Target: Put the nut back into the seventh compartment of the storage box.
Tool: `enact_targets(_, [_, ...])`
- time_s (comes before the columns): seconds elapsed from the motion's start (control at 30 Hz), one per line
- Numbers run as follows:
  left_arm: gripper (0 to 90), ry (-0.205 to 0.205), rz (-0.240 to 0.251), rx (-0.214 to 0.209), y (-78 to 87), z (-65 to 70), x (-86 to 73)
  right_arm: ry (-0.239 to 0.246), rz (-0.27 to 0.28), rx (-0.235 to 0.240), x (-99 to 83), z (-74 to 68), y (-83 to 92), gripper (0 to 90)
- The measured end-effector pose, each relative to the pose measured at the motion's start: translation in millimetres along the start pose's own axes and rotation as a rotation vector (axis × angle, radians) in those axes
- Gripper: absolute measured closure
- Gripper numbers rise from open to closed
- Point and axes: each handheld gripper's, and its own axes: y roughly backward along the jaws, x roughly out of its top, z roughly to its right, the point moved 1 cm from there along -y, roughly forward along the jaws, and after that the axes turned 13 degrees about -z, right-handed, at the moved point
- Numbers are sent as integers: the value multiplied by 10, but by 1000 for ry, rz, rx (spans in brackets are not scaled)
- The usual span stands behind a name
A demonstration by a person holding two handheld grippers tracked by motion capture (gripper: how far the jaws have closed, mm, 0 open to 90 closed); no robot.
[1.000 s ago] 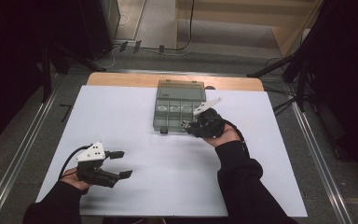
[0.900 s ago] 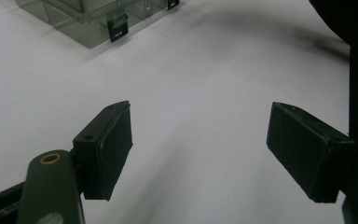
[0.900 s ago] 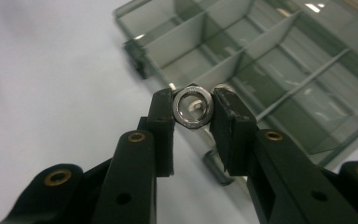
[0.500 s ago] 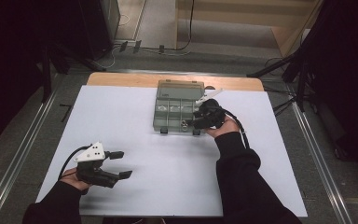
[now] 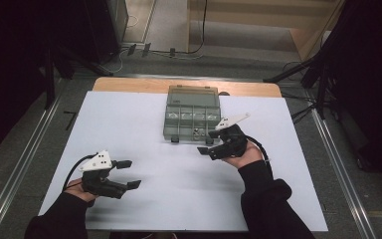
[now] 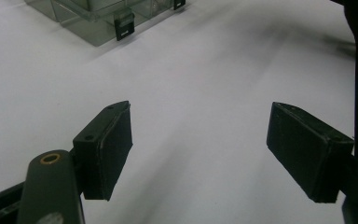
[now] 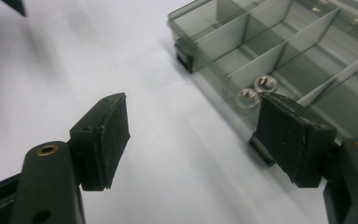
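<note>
While the right gripper (image 5: 206, 143) sits right of centre in the high view, just off the near edge of the open compartment box (image 5: 191, 119), its jaws have just been opening, nothing between them. Two metal nuts (image 7: 257, 90) lie in a near compartment. Left gripper (image 5: 128, 173), lower left, jaws apart, empty, over white table (image 5: 144, 134).

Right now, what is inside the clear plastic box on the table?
The box has dividers. One compartment near its front edge holds two small metal nuts. The right gripper's own jaw covers part of that compartment.
</note>
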Motion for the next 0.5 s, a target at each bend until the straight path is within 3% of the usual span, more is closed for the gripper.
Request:
enact_targets(0.27, [227,4,12,3,14,-2,1,35,87,86,-237,-138,179,256])
enact_targets(0.5, [227,1,20,7,22,3,10,57,105,63,-514,-223,302,236])
